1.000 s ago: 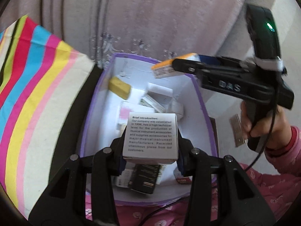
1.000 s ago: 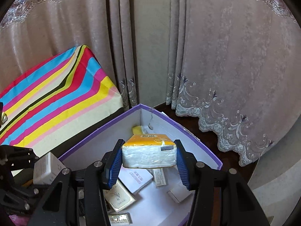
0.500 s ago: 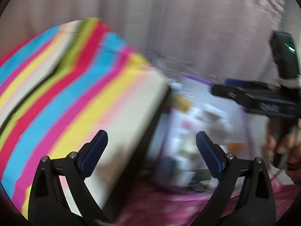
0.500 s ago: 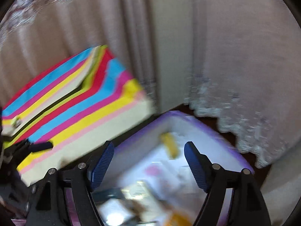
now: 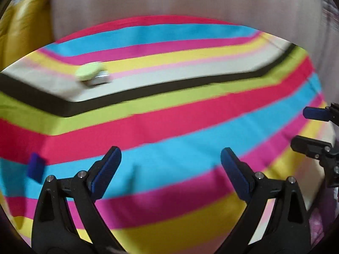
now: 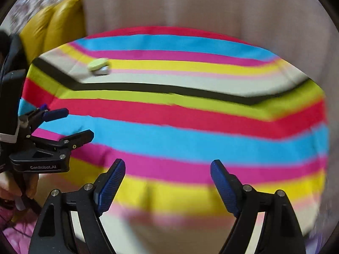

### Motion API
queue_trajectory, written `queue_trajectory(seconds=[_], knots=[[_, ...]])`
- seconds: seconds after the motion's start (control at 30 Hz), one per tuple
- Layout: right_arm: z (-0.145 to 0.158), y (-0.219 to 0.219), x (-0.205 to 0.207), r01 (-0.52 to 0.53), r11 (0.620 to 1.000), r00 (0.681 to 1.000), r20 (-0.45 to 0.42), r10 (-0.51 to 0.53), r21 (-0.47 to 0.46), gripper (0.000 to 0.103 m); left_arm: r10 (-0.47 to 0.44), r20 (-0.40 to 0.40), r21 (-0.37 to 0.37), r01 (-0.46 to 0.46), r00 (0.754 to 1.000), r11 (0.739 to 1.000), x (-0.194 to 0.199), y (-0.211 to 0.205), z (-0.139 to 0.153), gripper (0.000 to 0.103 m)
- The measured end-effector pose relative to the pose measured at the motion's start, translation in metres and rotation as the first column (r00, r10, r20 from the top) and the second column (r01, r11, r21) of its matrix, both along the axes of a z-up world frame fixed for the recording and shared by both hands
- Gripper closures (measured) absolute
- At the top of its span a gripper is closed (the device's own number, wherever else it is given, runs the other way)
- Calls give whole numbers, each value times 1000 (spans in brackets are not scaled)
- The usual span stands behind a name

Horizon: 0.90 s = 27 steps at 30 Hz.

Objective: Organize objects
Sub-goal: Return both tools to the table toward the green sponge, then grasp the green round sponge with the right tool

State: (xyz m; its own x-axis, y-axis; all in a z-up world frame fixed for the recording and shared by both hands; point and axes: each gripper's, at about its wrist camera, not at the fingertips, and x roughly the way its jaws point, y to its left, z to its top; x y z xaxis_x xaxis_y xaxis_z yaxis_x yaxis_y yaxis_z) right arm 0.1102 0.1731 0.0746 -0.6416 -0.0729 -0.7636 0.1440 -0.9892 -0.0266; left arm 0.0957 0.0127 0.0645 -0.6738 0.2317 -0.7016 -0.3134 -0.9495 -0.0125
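Striped cloth (image 5: 169,127) fills both views, bands running across frame; curtain (image 6: 190,4) behind, yellow cushion (image 6: 53,25) upper left.

Left gripper (image 5: 170,169) low centre of its view: released, jaws spread wide, nothing between. Right gripper (image 6: 167,182): jaws have just been opening further, nothing between them.

Small pale-green object (image 6: 98,63) lies on the cream band, upper left, well apart from both grippers. Blurred; a silvery part shows beneath it. Looks light, probably rigid, possibly smooth. Judged best taken across its narrow sides, low near the cloth. Small dark-blue item (image 5: 36,167) at left edge, unclear.
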Motion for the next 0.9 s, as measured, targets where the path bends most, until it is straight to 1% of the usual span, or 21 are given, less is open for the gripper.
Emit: queue_trajectory(seconds=[0.07,0.1,0.17,0.2,0.37,0.4,0.47,0.53,0.6,0.63,0.67,0.9], knots=[[-3,-24,-26,-51,998,999,11,51,23,19,66,6,-16,-66,998,998,-14,-25,-6,5],[-5,-38,-39,-78,997,997,17,78,28,19,87,13,-18,-86,996,996,-16,-30,-9,5],[-7,-61,-67,-132,991,991,29,131,19,19,127,38,-14,-127,991,992,-26,-48,-18,5],[-8,-75,-83,-159,987,987,37,158,12,19,143,52,-10,-143,988,990,-31,-55,-22,5],[-12,-114,-140,-232,972,972,41,233,-26,19,195,129,31,-201,972,979,-49,-82,-42,5],[-12,-118,-150,-238,971,970,43,239,-33,19,202,160,39,-210,966,977,-53,-86,-47,4],[-13,-128,-170,-247,967,967,48,250,-55,19,186,155,64,-198,970,978,-51,-88,-45,1],[-13,-136,-188,-249,966,966,49,253,-74,18,182,158,56,-193,971,980,-52,-86,-46,1],[-14,-143,-203,-250,966,966,45,254,-72,18,188,158,18,-193,969,981,-53,-81,-48,1],[-14,-145,-211,-251,965,966,43,254,-73,18,194,157,-20,-193,968,981,-54,-75,-49,0],[-14,-148,-219,-252,965,966,42,255,-75,18,196,155,-39,-192,968,981,-55,-70,-49,0],[-13,-164,-256,-272,959,961,21,274,-80,16,192,156,-34,-189,969,981,-55,-70,-49,0]])
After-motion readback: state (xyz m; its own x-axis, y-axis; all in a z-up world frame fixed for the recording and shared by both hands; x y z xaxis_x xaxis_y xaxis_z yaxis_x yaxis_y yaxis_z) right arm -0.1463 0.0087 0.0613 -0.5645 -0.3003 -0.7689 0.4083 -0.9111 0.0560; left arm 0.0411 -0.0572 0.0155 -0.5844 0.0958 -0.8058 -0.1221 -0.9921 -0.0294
